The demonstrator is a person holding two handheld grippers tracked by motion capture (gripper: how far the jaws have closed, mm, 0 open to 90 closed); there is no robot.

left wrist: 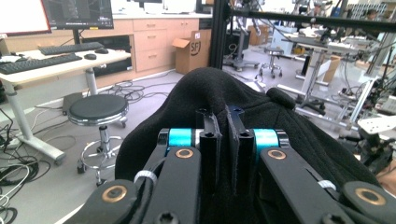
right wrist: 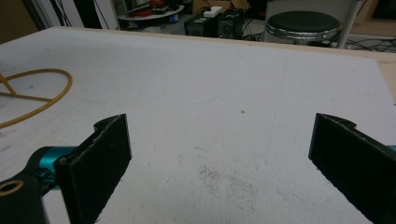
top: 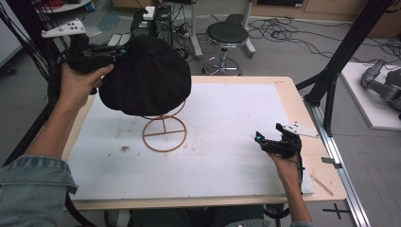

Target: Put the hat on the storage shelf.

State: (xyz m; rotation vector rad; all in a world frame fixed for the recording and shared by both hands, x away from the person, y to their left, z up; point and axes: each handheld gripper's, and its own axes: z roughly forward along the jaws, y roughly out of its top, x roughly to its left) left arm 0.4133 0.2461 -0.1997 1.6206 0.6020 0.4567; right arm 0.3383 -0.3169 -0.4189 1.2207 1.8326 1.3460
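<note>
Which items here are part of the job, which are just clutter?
In the job: black fabric hat, shut in the left gripper; tan wire hat stand with ring base; white table top.
Lying about: round black stool; cardboard box; keyboards.

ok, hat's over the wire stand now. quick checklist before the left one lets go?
1. Left gripper shut on the black hat: ok, jaws pinch a fold of the cloth.
2. Hat above the wire stand: ok, the stand's upper ring pokes out from under the hat.
3. Hat seated on the stand's top: cannot tell, the cloth hides the contact.
4. Stand upright, base ring flat on the white board: ok.
5. Right gripper clear of the stand: ok, open and low over the board, off to the side.
6. Board around the stand free of clutter: ok.
</note>
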